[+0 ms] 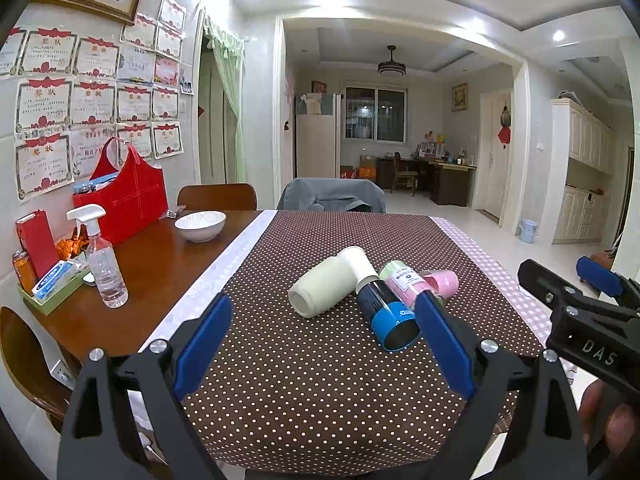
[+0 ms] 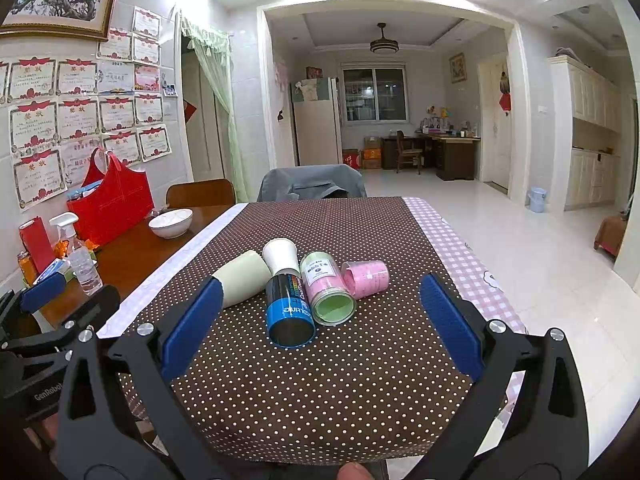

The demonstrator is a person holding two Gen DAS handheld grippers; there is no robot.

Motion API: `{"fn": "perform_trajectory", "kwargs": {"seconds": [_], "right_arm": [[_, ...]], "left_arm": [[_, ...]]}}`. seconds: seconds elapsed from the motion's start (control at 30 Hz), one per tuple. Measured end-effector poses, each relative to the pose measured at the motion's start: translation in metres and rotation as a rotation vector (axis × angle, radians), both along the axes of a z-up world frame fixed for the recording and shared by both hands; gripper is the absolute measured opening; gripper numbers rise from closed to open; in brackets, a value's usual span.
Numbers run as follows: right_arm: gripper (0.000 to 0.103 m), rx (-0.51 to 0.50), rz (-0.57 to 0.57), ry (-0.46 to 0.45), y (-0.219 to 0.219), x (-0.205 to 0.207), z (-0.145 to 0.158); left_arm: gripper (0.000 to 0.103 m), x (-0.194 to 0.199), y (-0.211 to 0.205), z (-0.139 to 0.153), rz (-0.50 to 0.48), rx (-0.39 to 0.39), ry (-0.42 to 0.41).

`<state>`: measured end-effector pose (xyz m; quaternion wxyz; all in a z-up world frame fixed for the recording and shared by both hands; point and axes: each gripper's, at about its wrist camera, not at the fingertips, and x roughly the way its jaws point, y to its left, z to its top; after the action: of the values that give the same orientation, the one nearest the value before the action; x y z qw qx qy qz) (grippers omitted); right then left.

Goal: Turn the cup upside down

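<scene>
Several cups lie on their sides in a cluster on the brown dotted cloth (image 1: pixel 320 380) (image 2: pixel 320 380): a cream cup (image 1: pixel 320 290) (image 2: pixel 244 280), a white cup (image 1: pixel 358 266) (image 2: pixel 282 256), a black and blue cup (image 1: pixel 386 314) (image 2: pixel 288 312), a pink cup with a green inside (image 1: pixel 404 280) (image 2: pixel 326 290) and a small pink cup (image 1: pixel 442 282) (image 2: pixel 366 276). My left gripper (image 1: pixel 324 332) is open and empty, just short of the cups. My right gripper (image 2: pixel 320 320) is open and empty, with the cups lying ahead between its fingers. Each gripper also shows at the edge of the other's view.
A white bowl (image 1: pixel 200 225) (image 2: pixel 171 222), a spray bottle (image 1: pixel 102 256) (image 2: pixel 78 256), a red bag (image 1: pixel 124 200) (image 2: pixel 112 202) and a green tray (image 1: pixel 52 292) stand on the bare wood at the left. Chairs stand at the table's far side. The table's right edge drops to a tiled floor.
</scene>
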<state>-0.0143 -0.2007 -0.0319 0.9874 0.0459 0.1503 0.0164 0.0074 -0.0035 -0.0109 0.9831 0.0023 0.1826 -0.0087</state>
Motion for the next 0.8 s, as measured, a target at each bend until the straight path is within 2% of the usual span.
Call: {"fn": "perform_trajectory", "kwargs": {"seconds": [0.5, 0.8], "right_arm": [[0.097, -0.005, 0.002, 0.011, -0.001, 0.005, -0.002], [0.097, -0.025, 0.001, 0.077, -0.008, 0.046, -0.016]], "left_arm": [[0.091, 0.004, 0.001, -0.003, -0.007, -0.011, 0.012], [0.091, 0.05, 0.001, -0.016, -0.001, -0.041, 0.084]]}}
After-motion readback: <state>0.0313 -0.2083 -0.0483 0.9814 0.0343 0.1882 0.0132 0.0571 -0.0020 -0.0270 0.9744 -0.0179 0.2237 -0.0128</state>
